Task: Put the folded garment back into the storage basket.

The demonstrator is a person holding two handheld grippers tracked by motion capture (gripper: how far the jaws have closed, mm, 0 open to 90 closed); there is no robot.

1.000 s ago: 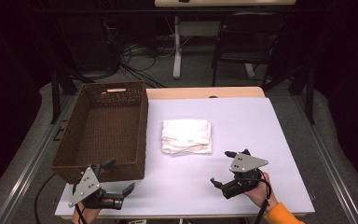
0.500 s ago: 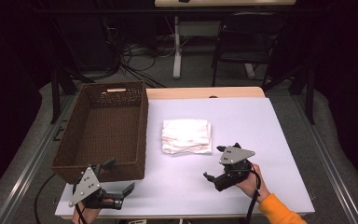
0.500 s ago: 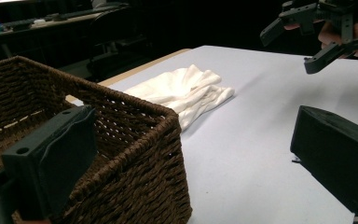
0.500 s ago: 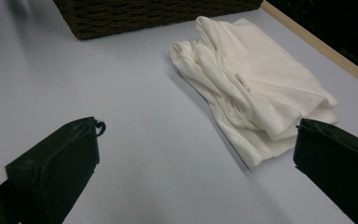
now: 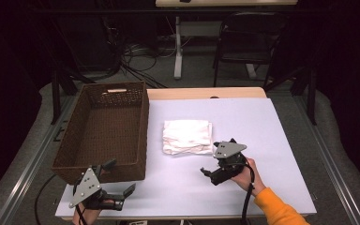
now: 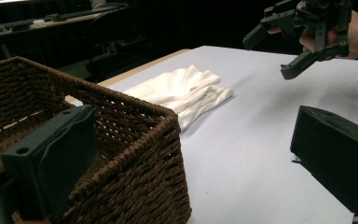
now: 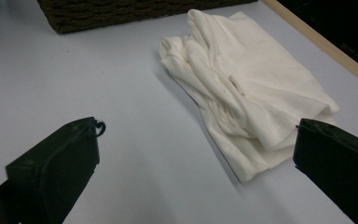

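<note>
**Two open grippers near a folded white cloth on a pale table**

A dark room surrounds a pale lavender table [image 5: 262, 122] with a wooden far edge; behind it lie floor cables [image 5: 136, 56], a black chair [image 5: 248, 42] and the leg of another table [image 5: 179, 47]

At the left of the table stands a brown wicker basket [image 5: 105, 131], rectangular and deep, with a light handle strip in its far wall. The left gripper [image 5: 115, 180] is held at the near left corner of the table, just in front of the basket's near wall. Its jaws stand wide apart with nothing between them; in the left gripper view one jaw lies over the basket's near corner and the other over bare table

Right of the basket, near but apart from it, a folded white cloth [image 5: 187, 136] lies flat in the middle of the table, with rumpled layers showing along one edge. In the right gripper view the cloth sits ahead of the jaws, one corner close to one jaw, not touching that I can tell

Farther right, the right gripper [image 5: 212, 165] hovers just near of the cloth, held by a hand [image 5: 243, 173] in an orange sleeve [image 5: 281, 211]. Its jaws are spread wide and hold nothing
</note>
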